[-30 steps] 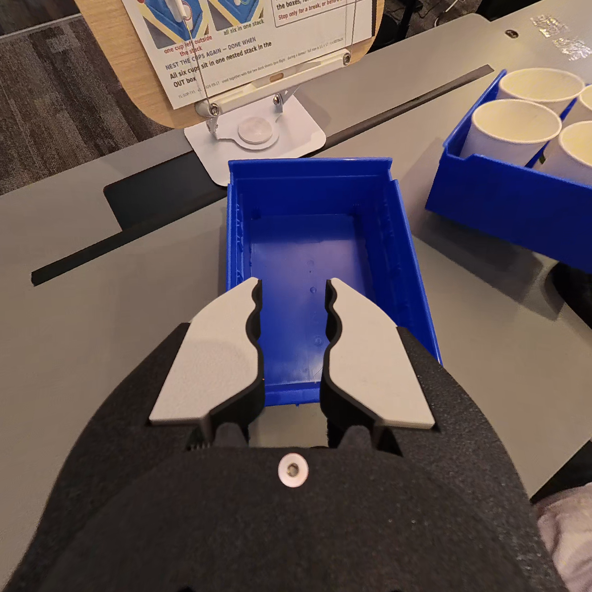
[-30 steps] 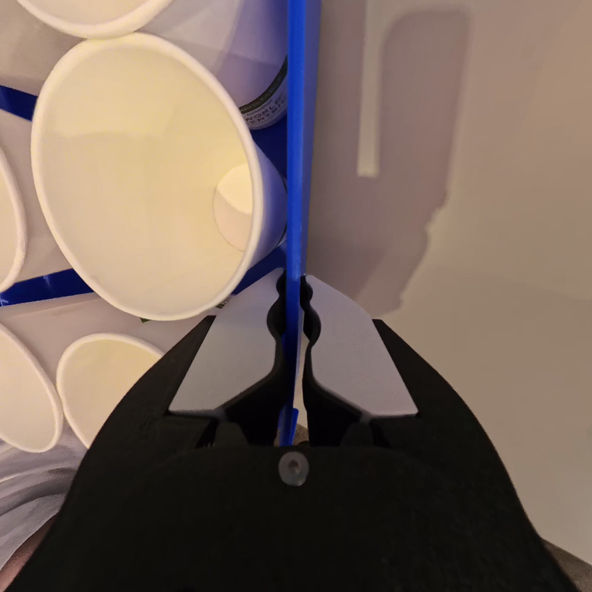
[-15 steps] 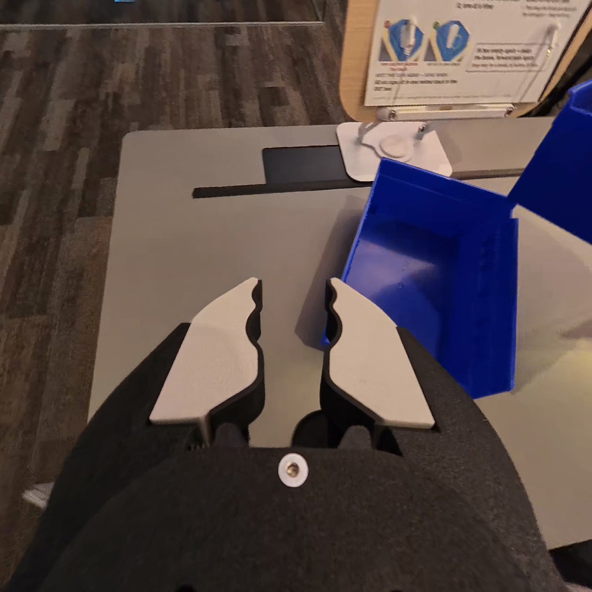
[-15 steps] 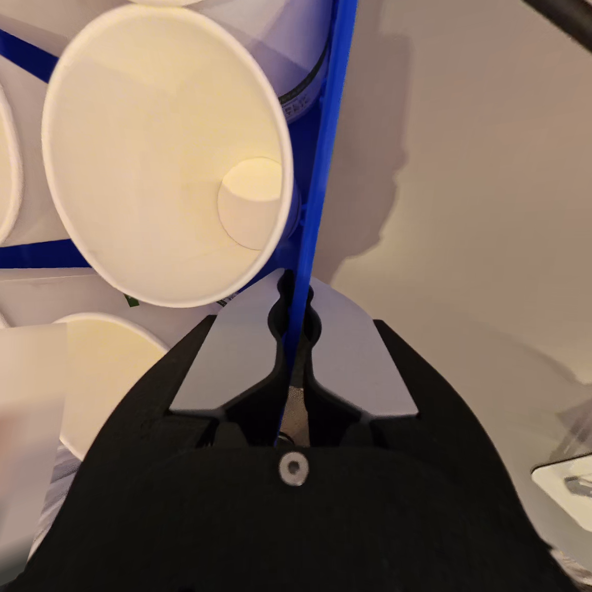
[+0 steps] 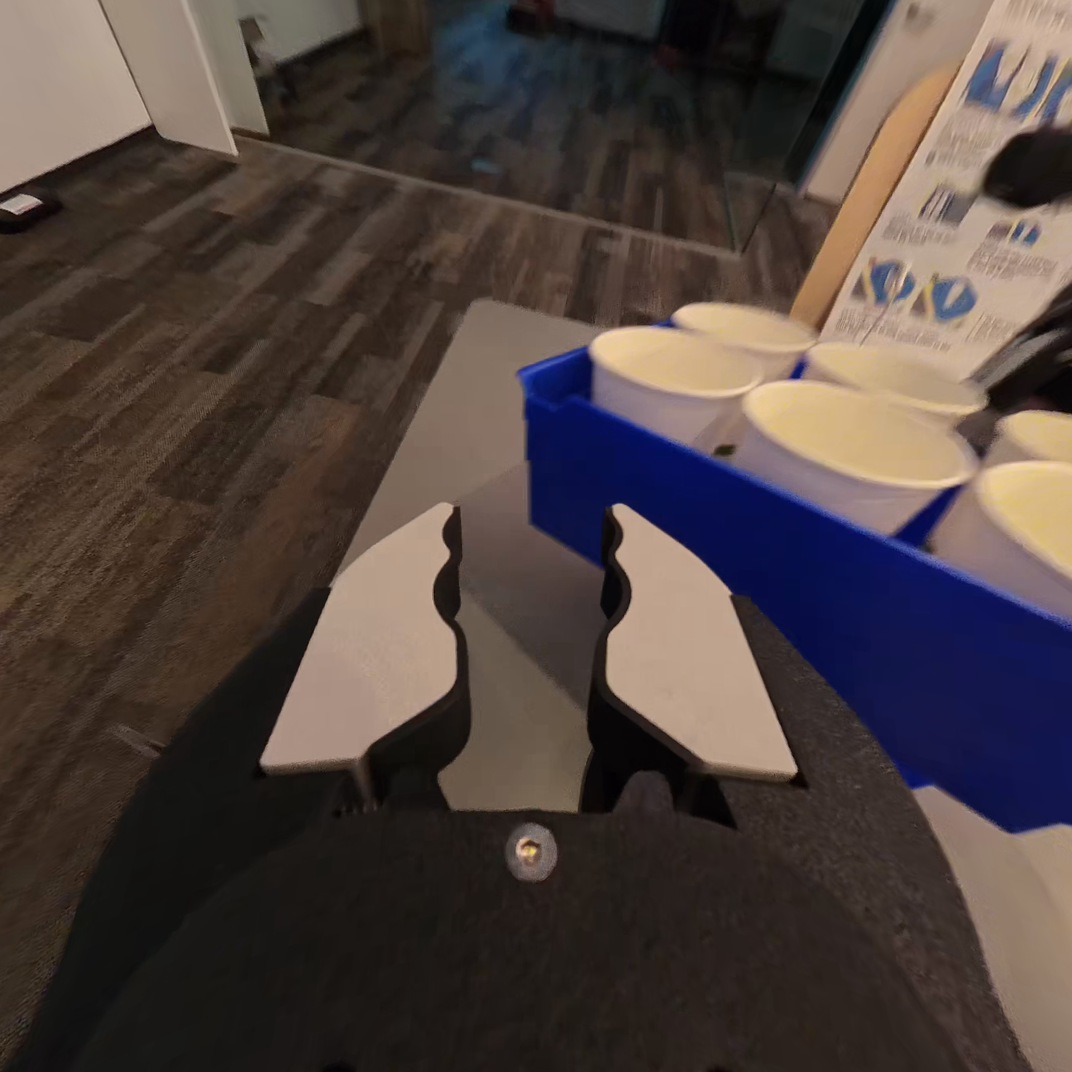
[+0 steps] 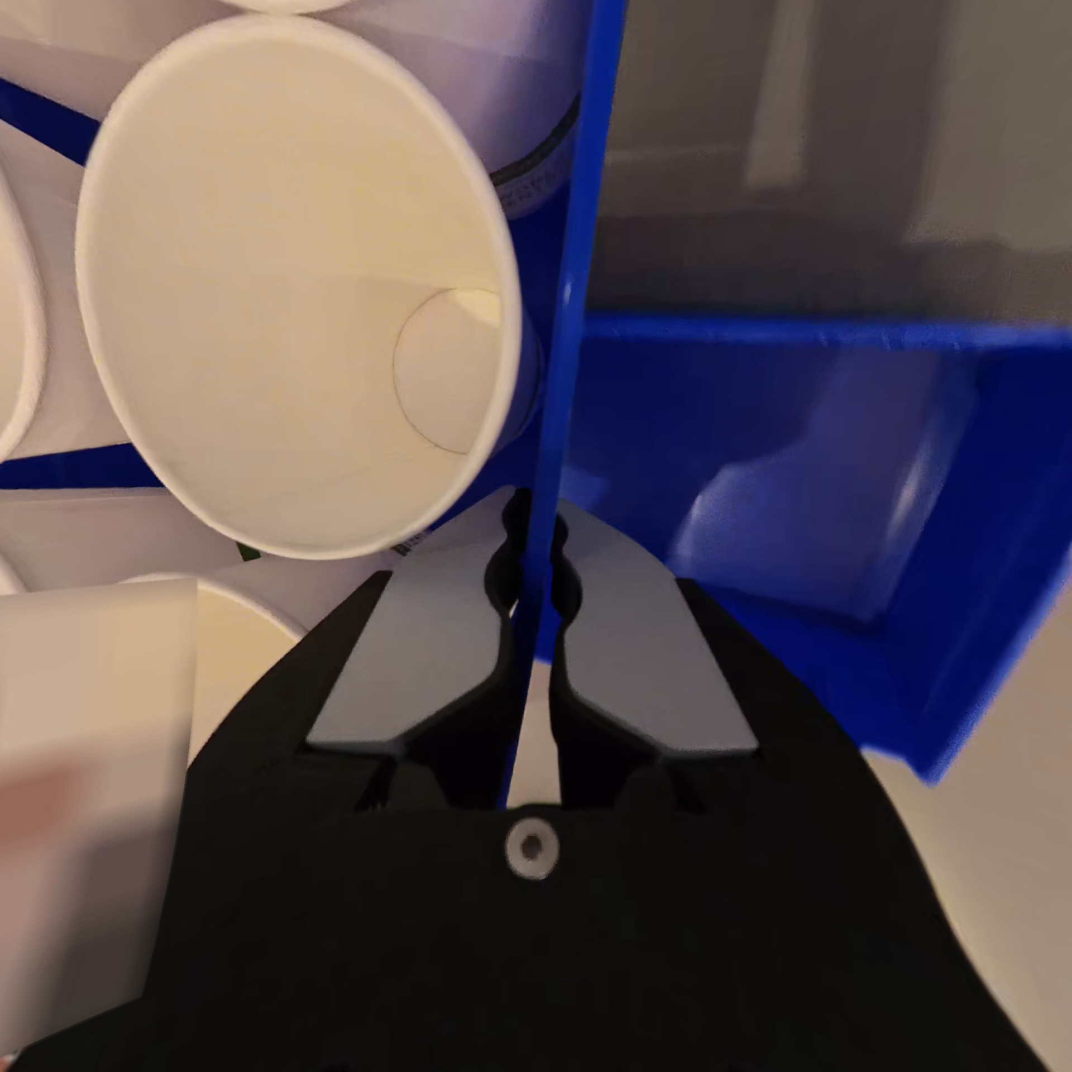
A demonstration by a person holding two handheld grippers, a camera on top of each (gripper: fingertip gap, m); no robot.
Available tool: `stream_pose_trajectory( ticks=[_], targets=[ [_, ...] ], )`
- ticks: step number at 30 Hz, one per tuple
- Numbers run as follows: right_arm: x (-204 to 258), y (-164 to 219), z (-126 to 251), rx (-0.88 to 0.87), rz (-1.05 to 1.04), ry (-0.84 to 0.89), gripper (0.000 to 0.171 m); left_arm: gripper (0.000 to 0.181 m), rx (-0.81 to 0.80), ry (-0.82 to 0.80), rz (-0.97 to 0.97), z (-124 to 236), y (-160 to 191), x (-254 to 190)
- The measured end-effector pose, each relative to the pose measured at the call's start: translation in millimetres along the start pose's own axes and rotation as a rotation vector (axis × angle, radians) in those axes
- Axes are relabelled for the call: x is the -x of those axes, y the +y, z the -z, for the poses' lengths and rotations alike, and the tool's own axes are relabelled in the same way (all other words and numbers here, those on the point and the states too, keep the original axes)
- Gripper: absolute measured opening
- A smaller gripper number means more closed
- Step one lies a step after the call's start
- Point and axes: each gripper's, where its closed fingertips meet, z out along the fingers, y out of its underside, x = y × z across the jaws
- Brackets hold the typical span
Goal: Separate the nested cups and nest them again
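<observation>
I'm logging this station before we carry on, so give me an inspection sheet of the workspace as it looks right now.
Surface: grey table, bare at its left corner.
Job's things: six white paper cups upright in a blue bin; second blue bin empty.
Clutter: nothing seen.
Grippers: left gripper open, holding nothing; right gripper shut on the cup bin's wall.
Cables: nothing seen.
Surroundings: instruction board, dark wood-look floor.

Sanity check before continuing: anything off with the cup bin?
Yes. The right gripper is clamped on the side wall of the blue bin, not on a cup, and the paper cups inside lean. The left gripper is open, empty.
</observation>
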Motion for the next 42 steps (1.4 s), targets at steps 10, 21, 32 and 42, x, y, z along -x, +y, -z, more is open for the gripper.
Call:
stream_pose_trajectory(
  ticks=[10, 21, 32, 42],
  targets=[
    [30.3, -117.5, -69.3, 0.009, 0.111, -0.020, 0.005, 0.037, -0.256, 0.018, 0.052, 49.4, -22.5, 16.0],
    [0.5, -166.8, -126.7, -0.020, 0.064, 0.049, 0.005, 0.039, -0.196, 0.083, 0.018, 30.4, -20.9, 2.2],
    [-36.8, -163.3, -156.1, -0.063, 0.036, 0.118, 0.006, 0.038, -0.172, 0.136, -0.029, 21.1, -22.1, -16.4],
    [-47.7, -170.8, -86.8, -0.278, 0.242, 0.410, 0.025, 0.040, -0.147, 0.161, -0.072, 16.6, -20.4, -30.2]
  ],
)
